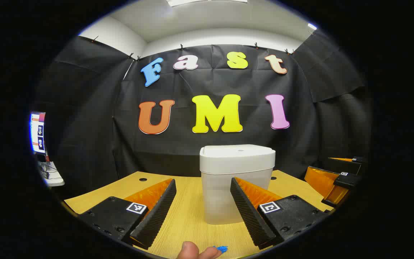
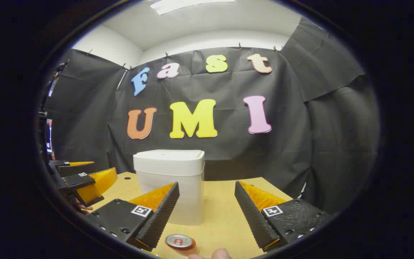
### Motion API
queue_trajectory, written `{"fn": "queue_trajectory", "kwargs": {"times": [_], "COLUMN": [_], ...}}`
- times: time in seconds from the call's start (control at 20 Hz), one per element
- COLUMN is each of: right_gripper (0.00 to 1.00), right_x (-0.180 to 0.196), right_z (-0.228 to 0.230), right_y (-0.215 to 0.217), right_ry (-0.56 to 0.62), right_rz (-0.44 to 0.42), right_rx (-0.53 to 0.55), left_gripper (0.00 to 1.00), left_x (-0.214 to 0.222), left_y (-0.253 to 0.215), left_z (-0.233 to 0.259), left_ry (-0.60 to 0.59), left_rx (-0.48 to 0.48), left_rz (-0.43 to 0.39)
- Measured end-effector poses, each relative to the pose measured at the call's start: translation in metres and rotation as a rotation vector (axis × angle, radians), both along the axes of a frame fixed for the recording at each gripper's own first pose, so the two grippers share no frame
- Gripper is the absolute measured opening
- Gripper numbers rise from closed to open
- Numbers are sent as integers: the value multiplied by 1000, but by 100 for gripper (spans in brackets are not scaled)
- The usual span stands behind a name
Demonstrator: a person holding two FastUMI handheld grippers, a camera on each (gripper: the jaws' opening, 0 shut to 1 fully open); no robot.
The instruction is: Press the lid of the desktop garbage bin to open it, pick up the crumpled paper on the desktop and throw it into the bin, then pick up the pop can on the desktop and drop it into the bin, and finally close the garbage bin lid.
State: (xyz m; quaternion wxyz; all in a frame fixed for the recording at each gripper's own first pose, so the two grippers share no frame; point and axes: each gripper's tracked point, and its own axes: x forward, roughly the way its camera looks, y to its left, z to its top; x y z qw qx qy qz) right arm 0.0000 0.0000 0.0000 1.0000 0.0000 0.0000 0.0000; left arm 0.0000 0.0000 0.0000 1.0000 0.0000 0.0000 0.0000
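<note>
A white desktop bin (image 1: 236, 180) stands on the wooden desk (image 1: 185, 216) with its lid down. My left gripper (image 1: 203, 205) is open, its fingers framing the bin's lower body from a short distance, nothing between them. In the right gripper view the same bin (image 2: 171, 183) sits ahead and to the left. A pop can (image 2: 180, 241) stands upright just below my open right gripper (image 2: 207, 208), its silver top showing. The right gripper (image 1: 336, 180) also appears at the right edge of the left gripper view, and the left gripper (image 2: 81, 180) at the left edge of the right gripper view.
A fingertip (image 1: 192, 251) and a small blue scrap (image 1: 222, 248) show at the bottom of the left gripper view. A cable hole (image 1: 142, 179) lies in the desk's far left corner. A screen (image 1: 38, 132) stands off to the left.
</note>
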Motion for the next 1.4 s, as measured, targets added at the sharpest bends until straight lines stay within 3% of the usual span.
{"fn": "queue_trajectory", "kwargs": {"times": [0.5,1.4], "right_gripper": [96,96], "right_x": [0,-3], "right_z": [-1,8], "right_y": [-8,-13], "right_ry": [1,7], "right_rz": [-37,-28], "right_rx": [4,9], "left_gripper": [98,98], "left_x": [-1,-4], "left_y": [-3,-10], "left_z": [-6,-7], "left_ry": [12,4], "left_rx": [-10,-10], "left_rz": [-13,-36]}}
